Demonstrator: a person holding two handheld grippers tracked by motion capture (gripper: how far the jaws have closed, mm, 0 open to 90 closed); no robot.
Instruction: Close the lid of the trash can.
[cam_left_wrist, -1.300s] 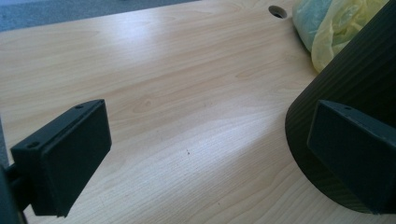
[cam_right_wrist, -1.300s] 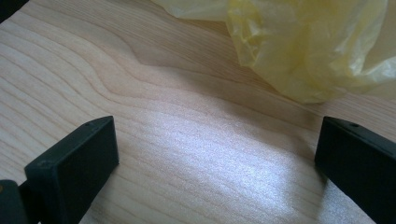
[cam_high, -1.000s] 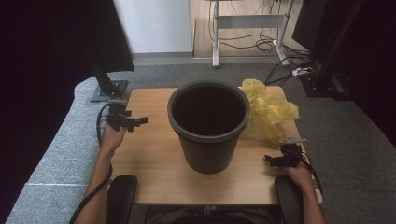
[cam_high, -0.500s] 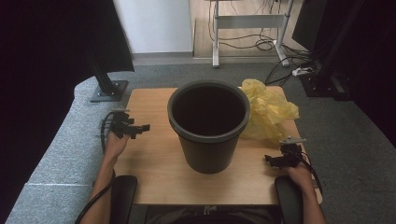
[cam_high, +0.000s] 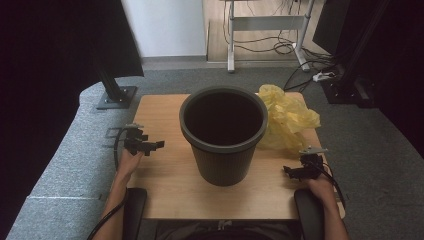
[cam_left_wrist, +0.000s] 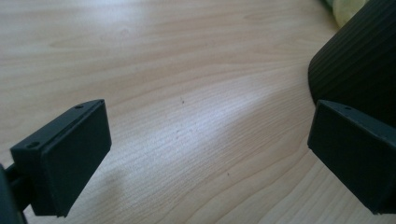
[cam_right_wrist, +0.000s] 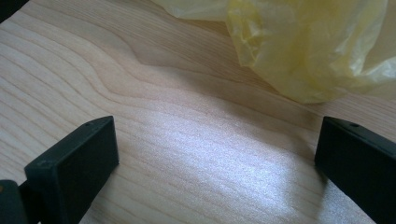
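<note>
- Black plastic bin (cam_high: 223, 134): round, tapering toward its base, thick rolled rim, finely ribbed wall; upright at the centre of the table, mouth dark and open.
- Ribbed wall of that bin again at 2 o'clock in the left gripper view (cam_left_wrist: 362, 60), matte with close vertical grooves.
- Yellow plastic bag (cam_high: 287, 122): thin, crinkled, half see-through film, heaped at 2 o'clock from the bin and touching its wall; in the right gripper view a glossy, creased lobe (cam_right_wrist: 308, 46) lying at 1 o'clock on the wood.
- Table (cam_high: 160, 112): pale wood-grain top, smooth with a soft sheen, rectangular with rounded corners.
- Left gripper (cam_high: 159, 144): black, boxy, held at 9 o'clock from the bin and well apart from it, near the table's left edge; jaws spread wide with nothing between them, flat matte rectangular pads (cam_left_wrist: 65, 163) over bare wood.
- Right gripper (cam_high: 287, 171): black, at 4 o'clock from the bin near the right edge, just short of the bag; jaws likewise spread wide and empty, blocky pads (cam_right_wrist: 74, 163) just above the grain.
- Grey carpet (cam_high: 65, 160) around the table, coarse and speckled.
</note>
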